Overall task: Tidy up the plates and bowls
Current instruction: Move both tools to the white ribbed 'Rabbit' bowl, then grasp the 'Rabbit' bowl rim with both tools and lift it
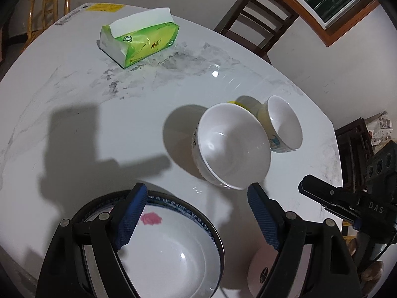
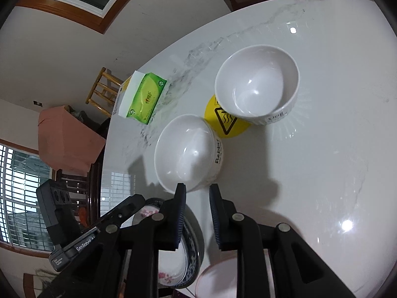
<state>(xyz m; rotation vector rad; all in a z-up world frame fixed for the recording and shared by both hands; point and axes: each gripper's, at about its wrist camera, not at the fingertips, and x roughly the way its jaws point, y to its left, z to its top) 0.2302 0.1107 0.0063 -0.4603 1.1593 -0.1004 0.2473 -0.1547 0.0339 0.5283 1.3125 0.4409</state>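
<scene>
A deep blue-rimmed bowl [image 1: 173, 248] with a pink flower inside sits at the near table edge, right under my left gripper [image 1: 197, 191]. That gripper is open wide and holds nothing. Two plain white bowls stand further out: a larger one [image 1: 230, 146] just beyond the left fingertips and a smaller one [image 1: 285, 124] behind it. My right gripper [image 2: 197, 188] hovers just short of the nearer white bowl [image 2: 188, 154]. Its jaws stand a narrow gap apart with only table showing between them. The other white bowl [image 2: 258, 82] rests partly on a yellow warning sticker [image 2: 223, 124].
A green tissue pack [image 1: 141, 42] lies at the far side of the white marble table [image 1: 74, 124]. A small pink-rimmed dish [image 2: 218, 278] sits at the near edge beside the blue-rimmed bowl. Wooden chairs [image 1: 253, 17] stand around the table.
</scene>
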